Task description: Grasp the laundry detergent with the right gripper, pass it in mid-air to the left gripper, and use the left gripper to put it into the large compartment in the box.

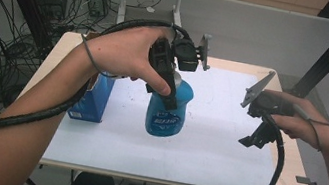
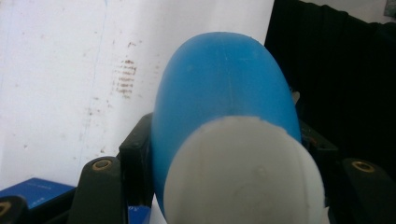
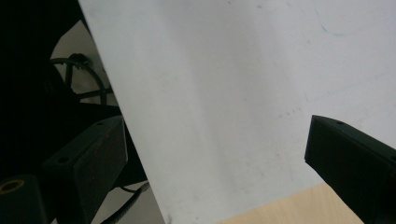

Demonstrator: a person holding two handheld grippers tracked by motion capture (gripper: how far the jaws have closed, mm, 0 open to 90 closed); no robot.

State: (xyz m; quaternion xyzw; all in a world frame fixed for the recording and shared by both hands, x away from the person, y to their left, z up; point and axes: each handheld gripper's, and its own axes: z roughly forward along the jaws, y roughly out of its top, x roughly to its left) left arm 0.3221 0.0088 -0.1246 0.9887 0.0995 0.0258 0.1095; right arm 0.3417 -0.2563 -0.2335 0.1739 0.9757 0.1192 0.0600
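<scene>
high view: above the near edge, facing forward and down over the white table sheet (image 1: 203, 150). gripper views: close, along each gripper's jaws; all three share that sheet (image 2: 60, 70) (image 3: 224, 93).

bottle (image 1: 168, 113): blue, white cap, printed label | box (image 1: 93, 98): blue | table sheet (image 1: 204, 145): white
</scene>
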